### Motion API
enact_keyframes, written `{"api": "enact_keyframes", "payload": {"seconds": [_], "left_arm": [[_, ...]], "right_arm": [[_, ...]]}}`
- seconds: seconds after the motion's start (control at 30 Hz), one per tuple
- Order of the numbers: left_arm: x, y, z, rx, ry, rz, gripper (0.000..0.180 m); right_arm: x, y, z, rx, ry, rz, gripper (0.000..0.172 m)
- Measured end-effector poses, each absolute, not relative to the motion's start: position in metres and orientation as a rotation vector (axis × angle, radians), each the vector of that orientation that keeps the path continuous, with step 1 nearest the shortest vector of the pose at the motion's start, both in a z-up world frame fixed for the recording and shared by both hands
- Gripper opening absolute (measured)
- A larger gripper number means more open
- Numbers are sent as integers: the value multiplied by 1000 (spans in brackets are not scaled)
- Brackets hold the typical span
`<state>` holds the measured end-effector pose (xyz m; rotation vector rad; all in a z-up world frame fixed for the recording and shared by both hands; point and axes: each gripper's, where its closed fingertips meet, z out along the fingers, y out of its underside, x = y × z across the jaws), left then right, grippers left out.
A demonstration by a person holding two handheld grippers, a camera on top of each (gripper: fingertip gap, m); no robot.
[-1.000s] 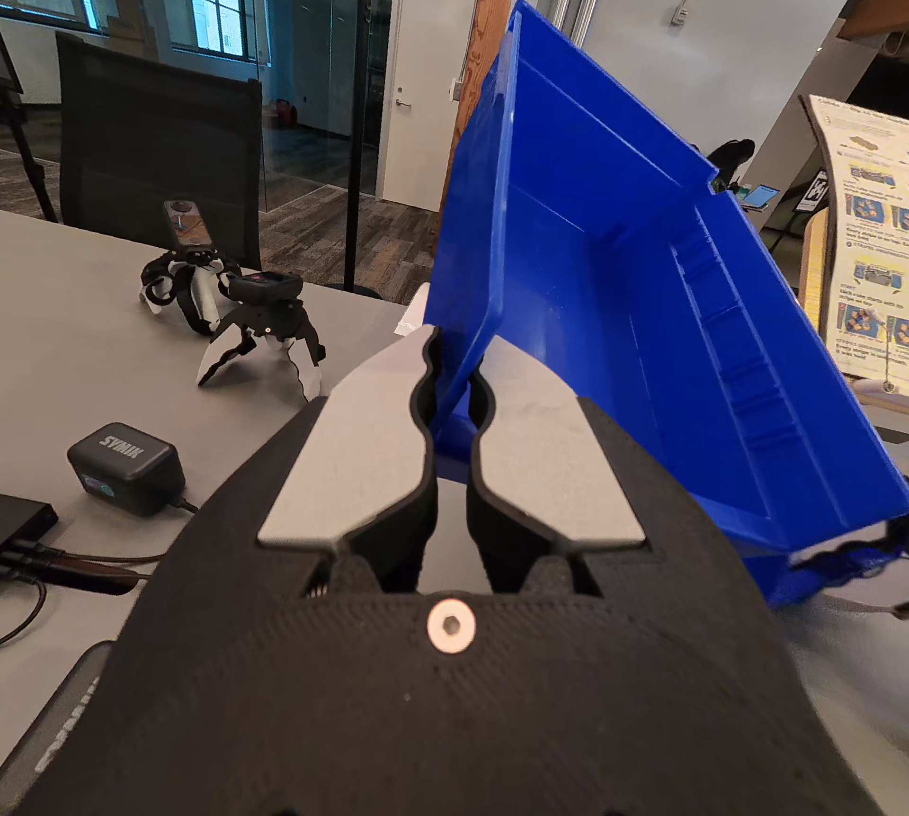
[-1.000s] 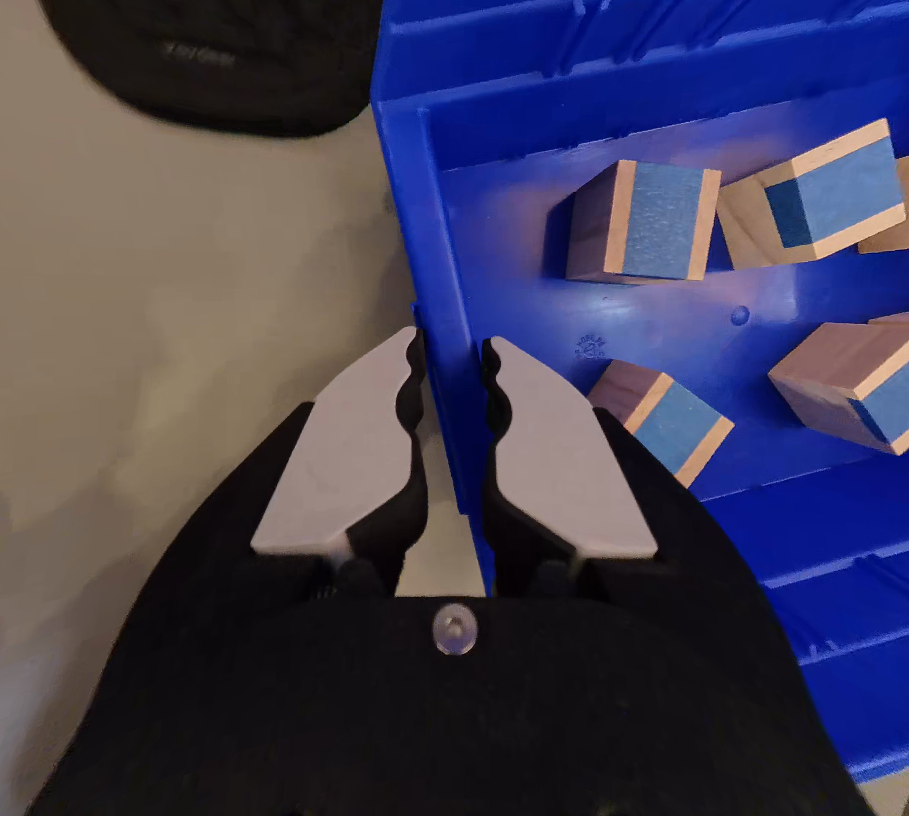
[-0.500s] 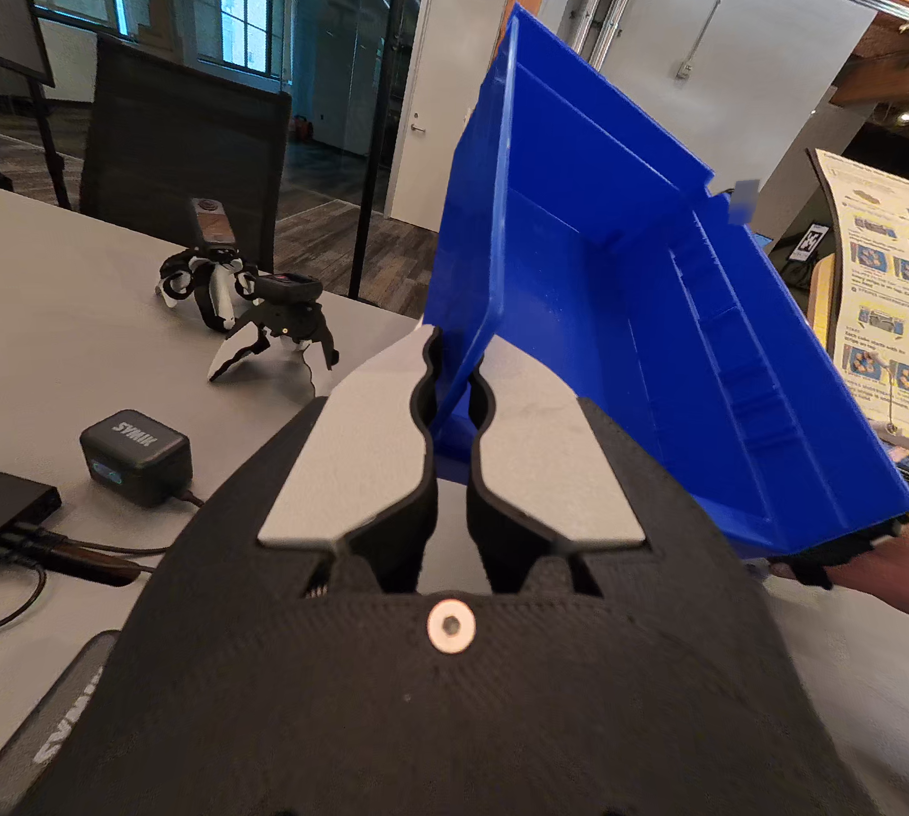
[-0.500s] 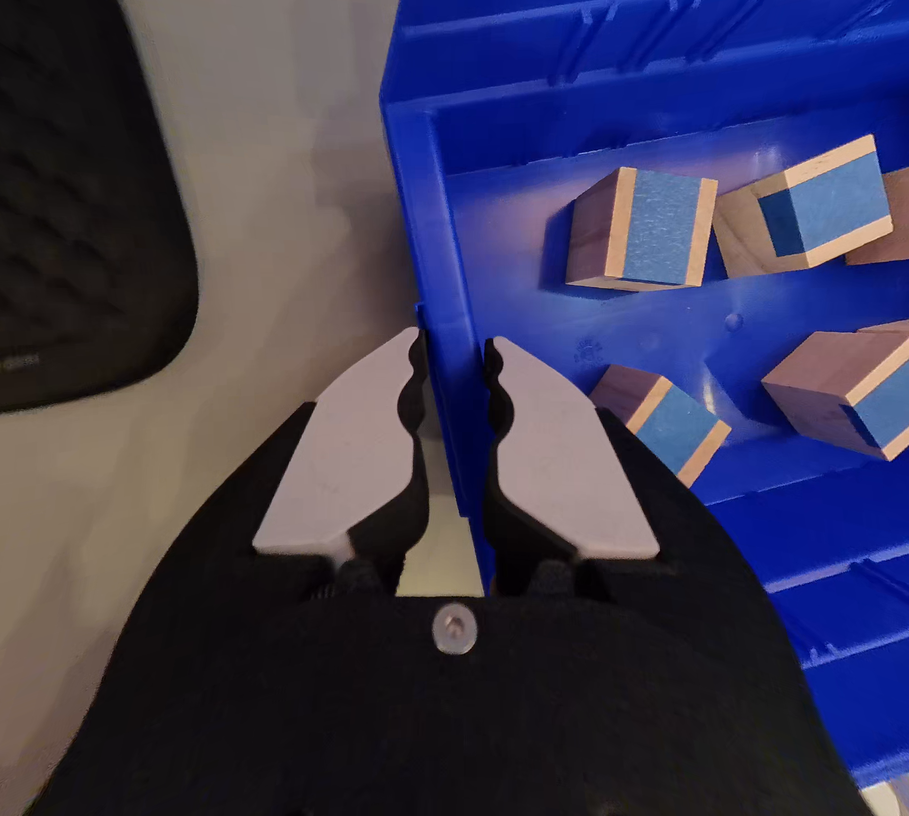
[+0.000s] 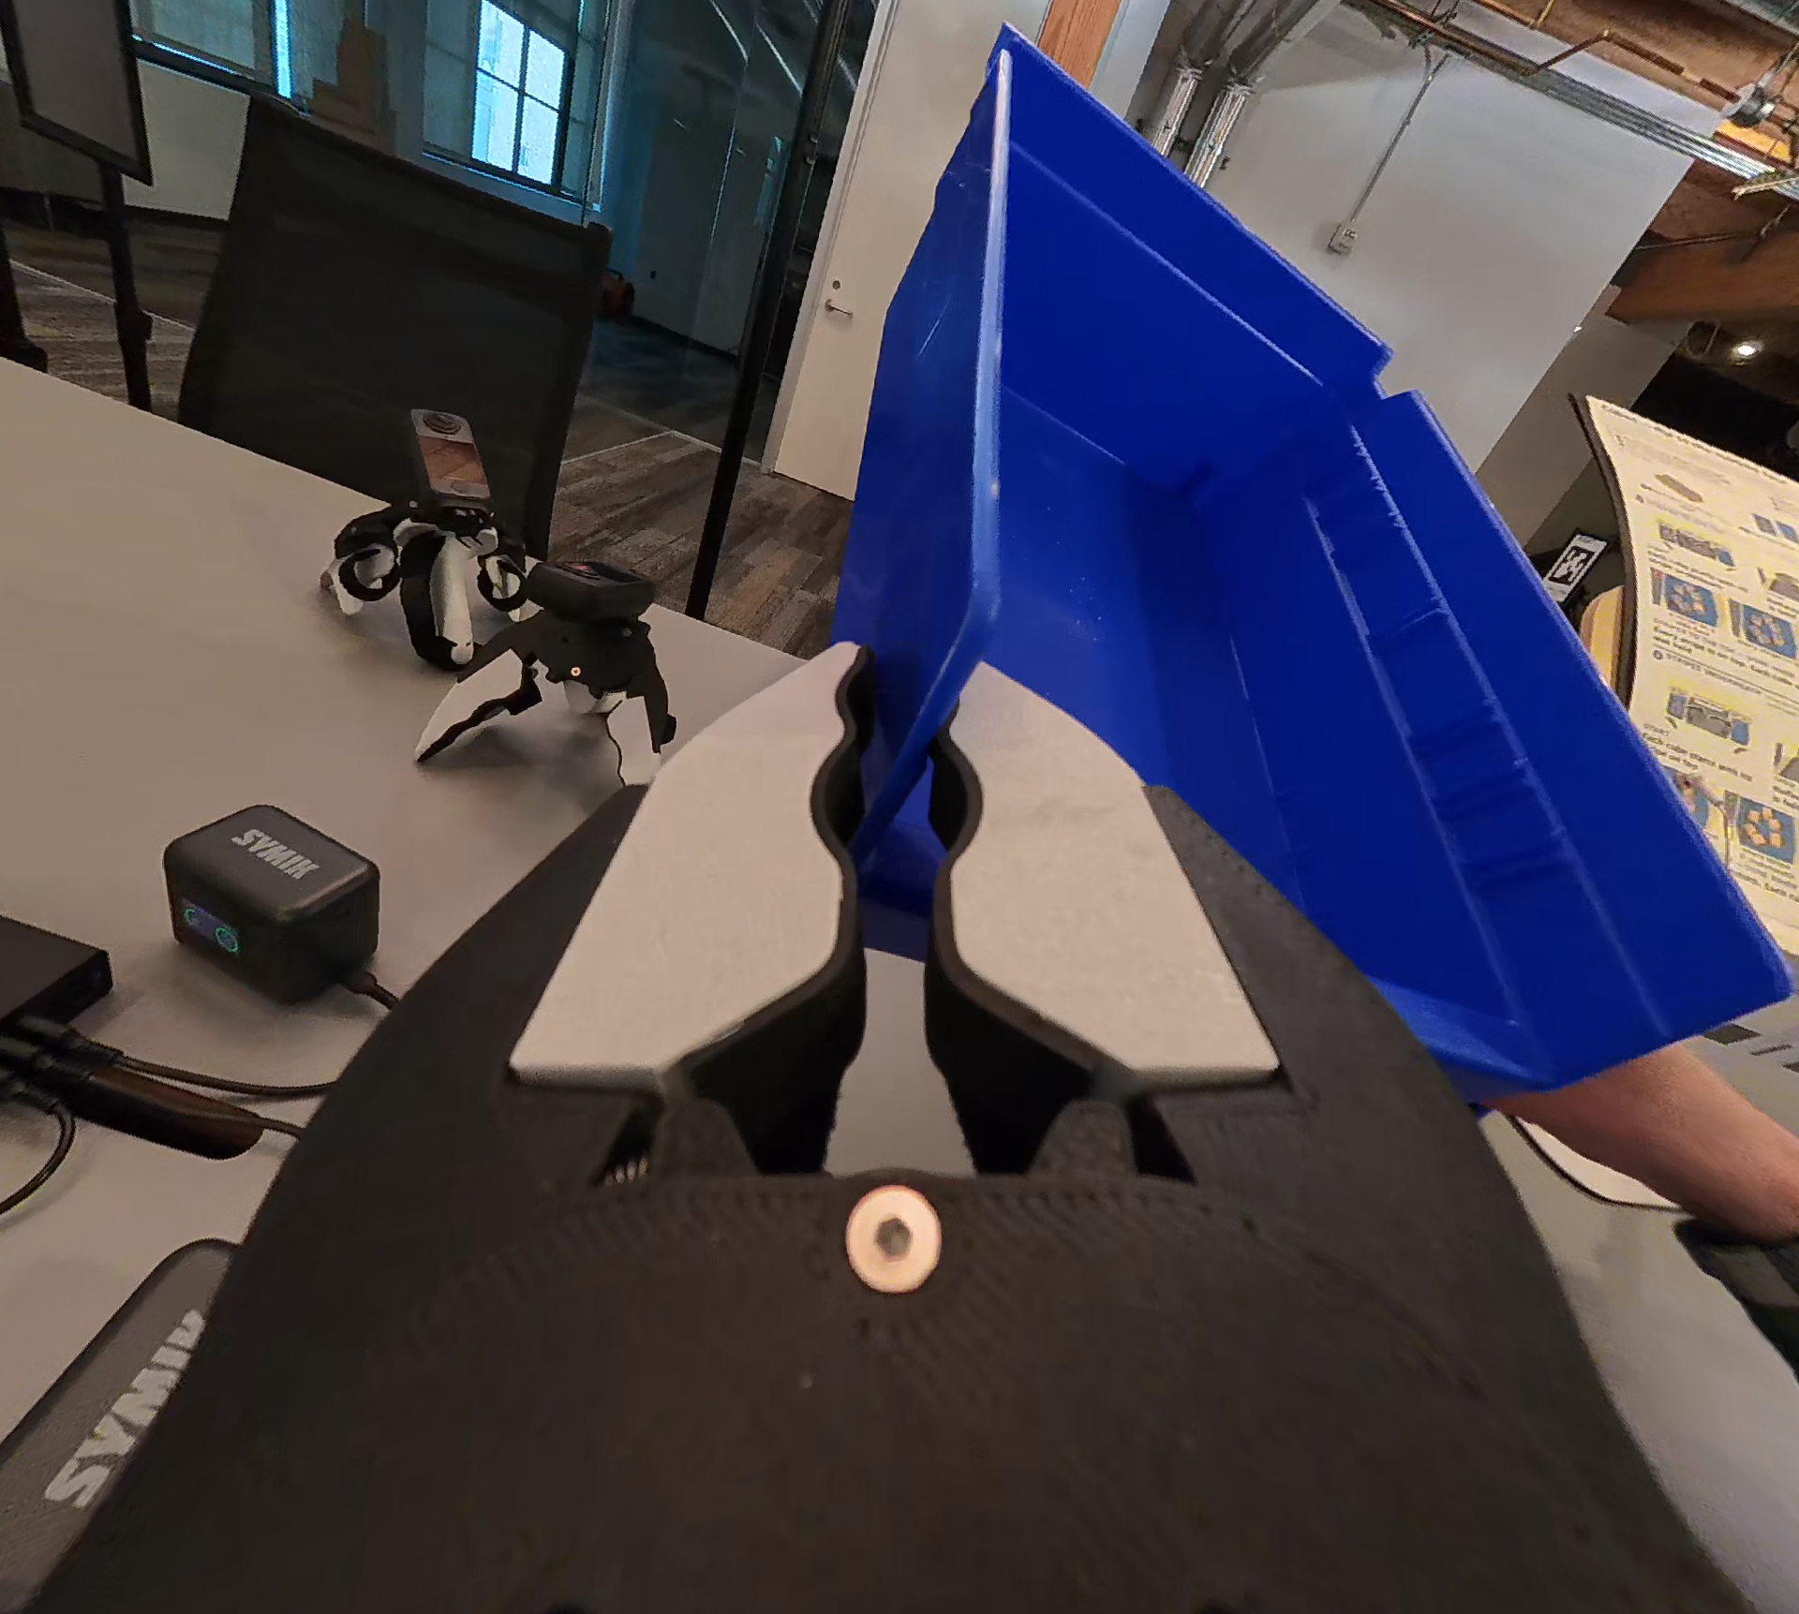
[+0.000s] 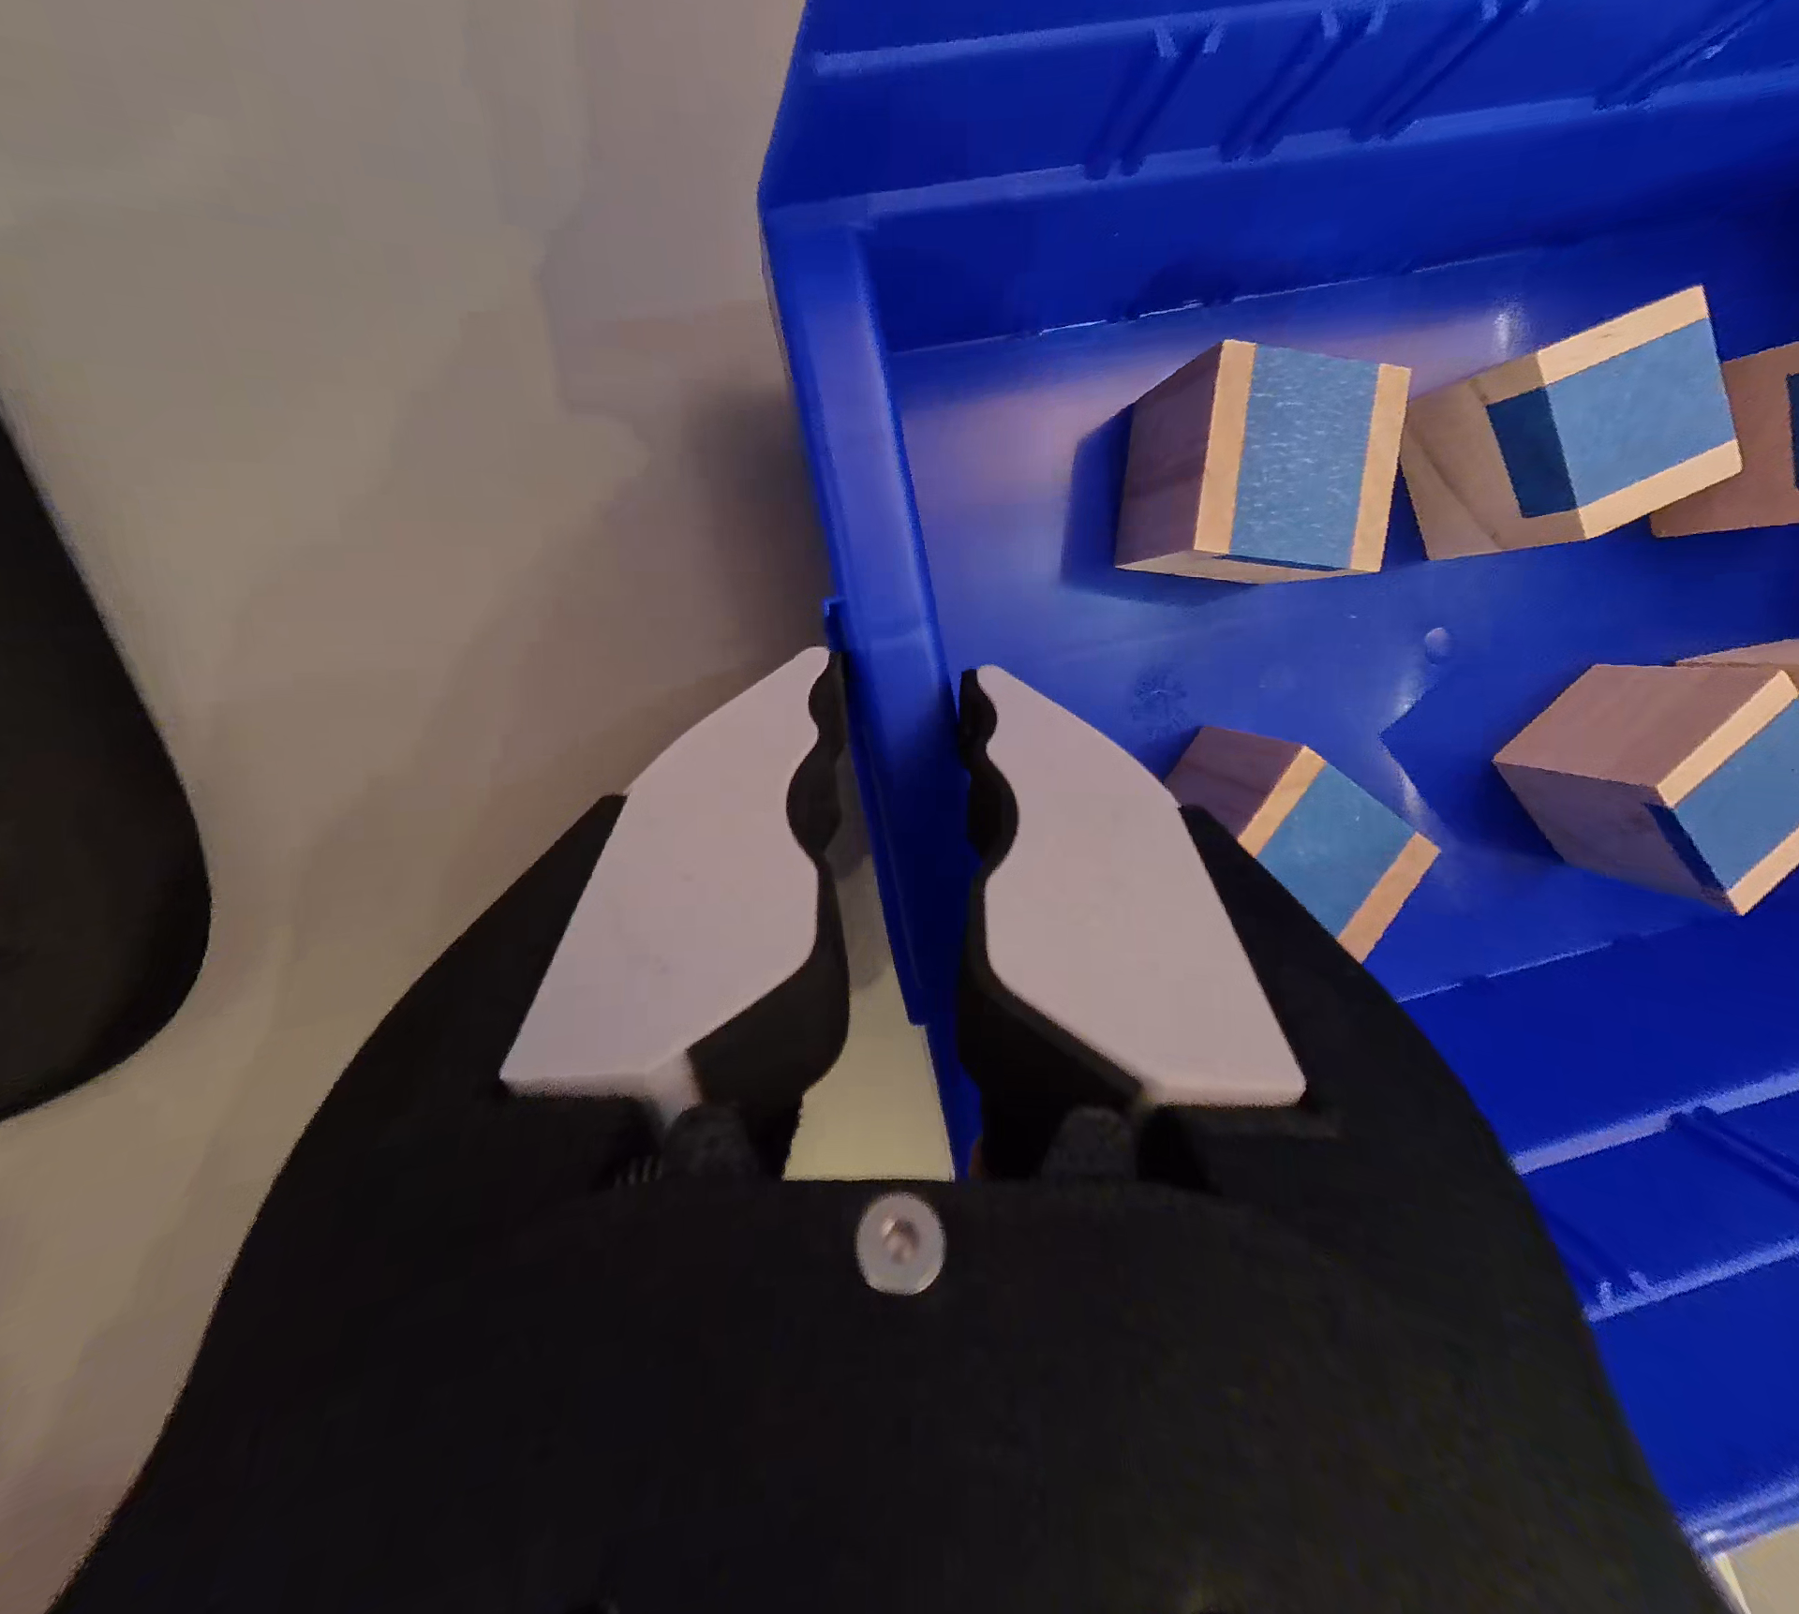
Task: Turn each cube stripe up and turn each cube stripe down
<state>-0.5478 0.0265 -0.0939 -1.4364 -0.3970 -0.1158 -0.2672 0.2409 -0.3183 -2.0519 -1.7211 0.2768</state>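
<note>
- Gripping from opposite ends, both tongs hold the big blue plastic storage bin, which is lifted and tipped; its long axis runs from the left gripper away toward four o'clock in the left wrist view.
- Left tongs are narrow, pads pressed on the bin's thin side wall, which rises toward twelve o'clock from the fingertips.
- Right gripper stands a little wider, clamped across the thicker corner rim of the bin, with the bin floor spreading toward two o'clock.
- Wooden cubes banded with blue tape stripes lie loose on the bin floor, at one to three o'clock from the right tongs; one cube sits just beside the right finger. At least four cubes show a stripe facing the camera.
- The right gripper is nearer the cubes; the left wrist view shows none of them.
- Judged next: the bin must come to rest on the grey table before any cube can be turned.
- Against a second ago, the bin sits less steeply in the left wrist view, the spare black gripper lies farther toward nine o'clock, and the dark pad in the right wrist view has slid from eleven to nine o'clock.
</note>
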Motion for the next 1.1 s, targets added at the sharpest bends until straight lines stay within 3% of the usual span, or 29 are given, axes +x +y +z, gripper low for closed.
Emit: {"api": "enact_keyframes", "payload": {"seconds": [0.53,0.6,0.73,0.93,1.1], "left_arm": [[-542,28,-86,-1418,-382,-108,9],[-541,26,-82,-1405,-379,-95,9],[-539,21,-71,-1374,-366,-38,8],[-520,19,-46,-1340,-289,115,9],[-486,27,-25,-1308,-210,176,8]], "right_arm": [[-294,286,-318,-2104,-1609,225,23],[-293,282,-307,-2058,-1586,242,32],[-290,250,-245,-1924,-1456,492,32],[-285,161,-90,-1591,-1150,1299,40],[-284,130,-35,-1468,-1009,1602,53]]}}
